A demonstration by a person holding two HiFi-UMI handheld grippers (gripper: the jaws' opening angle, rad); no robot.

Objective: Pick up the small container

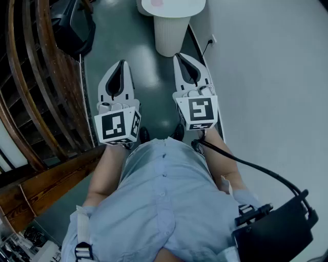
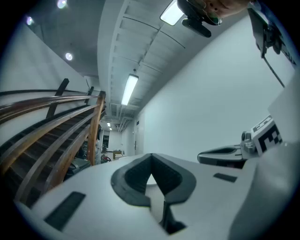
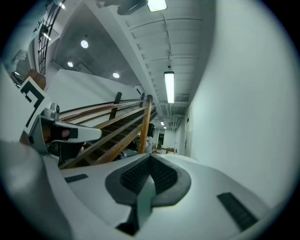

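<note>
Dark polished flooring (image 1: 138, 46) runs between a curved wooden stair railing (image 1: 36, 92) and a plain white wall (image 1: 266, 77), where we hold both claws level. Our left claw (image 1: 121, 64) and right claw (image 1: 181, 56) are each pinched together on nothing, so we judge the pick-up unstarted: reaching, gripping and lifting all remain. Ahead of both tips stands a white ribbed round pedestal table (image 1: 171, 33). We cannot make out the small container, though a pinkish patch (image 1: 156, 2) on the table's top may be it. Only the head view shows that top; the gripper views look along the corridor at long ceiling lights (image 2: 130, 89).
</note>
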